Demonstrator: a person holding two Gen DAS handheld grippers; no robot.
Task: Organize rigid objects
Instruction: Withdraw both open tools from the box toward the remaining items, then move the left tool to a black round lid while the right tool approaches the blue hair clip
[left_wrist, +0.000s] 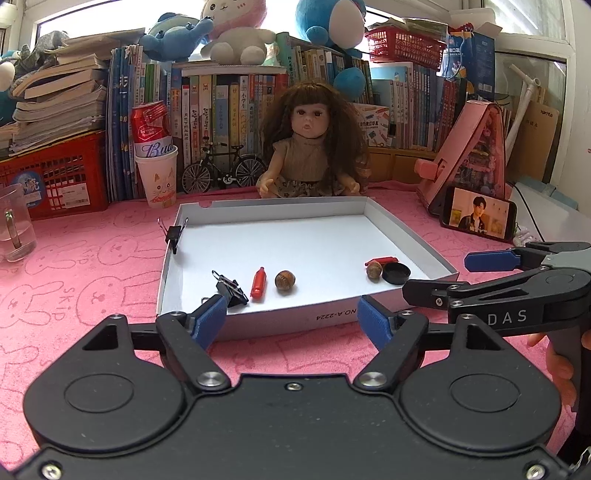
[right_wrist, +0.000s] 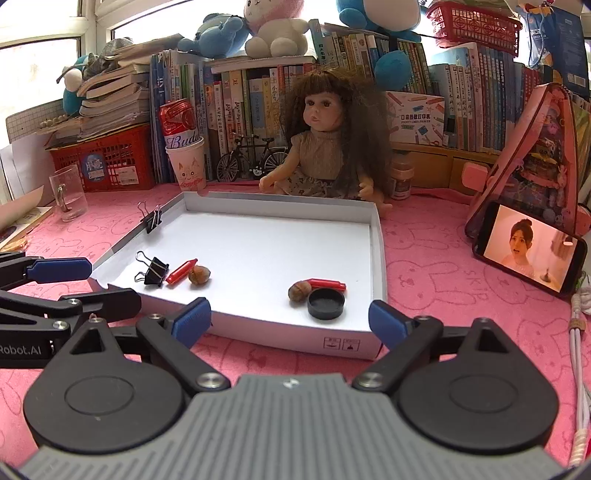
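Note:
A shallow white box lid (left_wrist: 406, 225) (right_wrist: 376, 236) lies on the pink cloth. Inside, at the front left, lie a black binder clip (left_wrist: 231, 291) (right_wrist: 155, 271), a red crayon (left_wrist: 258, 283) (right_wrist: 181, 272) and a nut (left_wrist: 285, 280) (right_wrist: 199, 275). At the front right lie a second nut (left_wrist: 373, 270) (right_wrist: 298, 290), a second red crayon (left_wrist: 380, 260) (right_wrist: 327, 283) and a black round cap (left_wrist: 396, 274) (right_wrist: 326, 303). Another binder clip (left_wrist: 175, 233) (right_wrist: 152, 219) is clamped on the lid's left wall. My left gripper (left_wrist: 293, 319) and right gripper (right_wrist: 290, 319) are open and empty, just in front of the lid.
A doll (left_wrist: 312, 147) sits behind the lid. A paper cup with a red can (left_wrist: 157, 166), a glass mug (left_wrist: 14, 225), a red crate (left_wrist: 55, 173), a model bicycle (left_wrist: 221, 170) and books stand at the back. A phone (left_wrist: 480, 218) leans at the right.

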